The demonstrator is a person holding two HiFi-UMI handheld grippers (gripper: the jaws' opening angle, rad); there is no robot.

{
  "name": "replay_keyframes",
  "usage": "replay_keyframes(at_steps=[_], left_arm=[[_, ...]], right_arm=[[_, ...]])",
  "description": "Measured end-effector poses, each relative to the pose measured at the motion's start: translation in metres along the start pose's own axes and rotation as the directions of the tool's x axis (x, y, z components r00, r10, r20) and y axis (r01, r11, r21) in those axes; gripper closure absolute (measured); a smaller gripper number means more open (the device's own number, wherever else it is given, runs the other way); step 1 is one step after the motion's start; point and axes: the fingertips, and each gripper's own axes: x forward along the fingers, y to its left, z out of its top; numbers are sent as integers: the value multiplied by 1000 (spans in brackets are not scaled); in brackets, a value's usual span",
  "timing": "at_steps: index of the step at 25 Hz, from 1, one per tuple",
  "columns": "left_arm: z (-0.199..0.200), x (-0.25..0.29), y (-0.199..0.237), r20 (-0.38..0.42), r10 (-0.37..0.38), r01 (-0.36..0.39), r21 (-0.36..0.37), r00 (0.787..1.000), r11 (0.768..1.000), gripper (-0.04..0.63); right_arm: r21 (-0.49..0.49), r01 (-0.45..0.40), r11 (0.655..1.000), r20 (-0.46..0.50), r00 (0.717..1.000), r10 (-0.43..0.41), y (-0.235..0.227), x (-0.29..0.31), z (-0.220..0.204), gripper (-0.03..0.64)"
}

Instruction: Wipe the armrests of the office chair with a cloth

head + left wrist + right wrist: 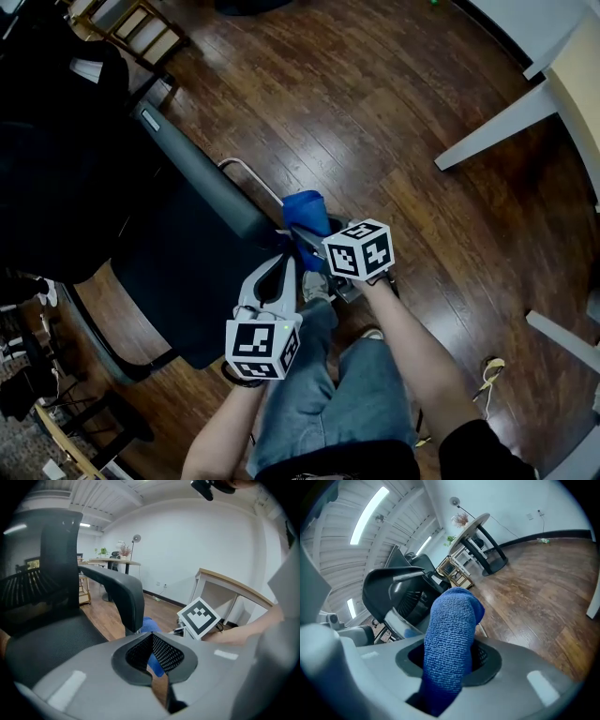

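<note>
Right gripper [451,660]: fingers pinch a blue cloth [451,630] with a looped terry pile. It is bunched into a thick roll that stands out past the fingertips with a rounded end. In the head view the cloth sits just right of the office chair's armrest [202,173], at its near end; contact cannot be told. The armrest is a long, dark, smooth pad, curving down at the front onto a pale metal tube. Left gripper [151,637]: fingers pressed together at the tips with nothing pinched, their dark pads dimpled like mesh. It is held near the chair seat [187,281], which is dark and matte. The floor [375,112] is glossy brown wood planking.
</note>
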Motion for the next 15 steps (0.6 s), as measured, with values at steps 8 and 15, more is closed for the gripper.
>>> replay_keyframes(at_steps=[8,15], left_arm=[[66,-61,-26,122,52,-46,-51,991,998,591],[120,-157,-51,244,145,-123,-101,959,987,591]], right_arm=[[-132,27,991,128,992,-10,92,-97,64,477],[-316,19,949,201,979,47,210,-176,104,477]])
